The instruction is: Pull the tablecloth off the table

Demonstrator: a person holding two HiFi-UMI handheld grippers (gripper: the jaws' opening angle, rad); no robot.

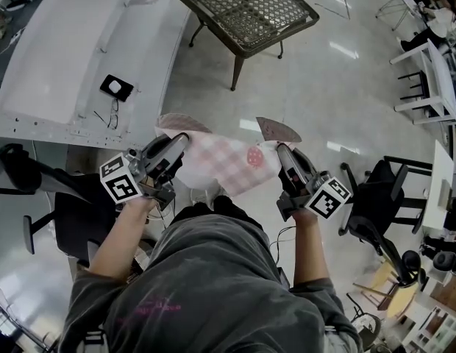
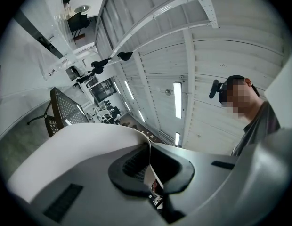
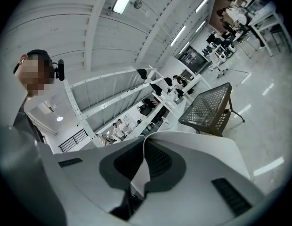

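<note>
Nearest, left gripper [image 1: 178, 142], grey two-jaw claw with marker cube: pinched tight on a thin fold of pink-and-white checked fabric tablecloth [image 1: 217, 160], pads pressed flat together on it. Likewise right gripper [image 1: 282, 151]: clamped fast on the opposite edge of the same cloth.

Tablecloth: slung between both claws just ahead of the body, sagging a little mid-span, with a red print near the right edge. Lies clear of the table altogether.

Beyond, well apart: brown woven-mesh square table [image 1: 246, 9] on dark legs, top bare.

Far left: long white panelled surface [image 1: 59, 43], bearing a small black flat object [image 1: 116, 87].

Handling judgement: wanted end state apparently met. Hold both pinches equally firm, keep the corners level and spread, and keep the hanging middle off the glossy pale floor [image 1: 323, 87].
</note>
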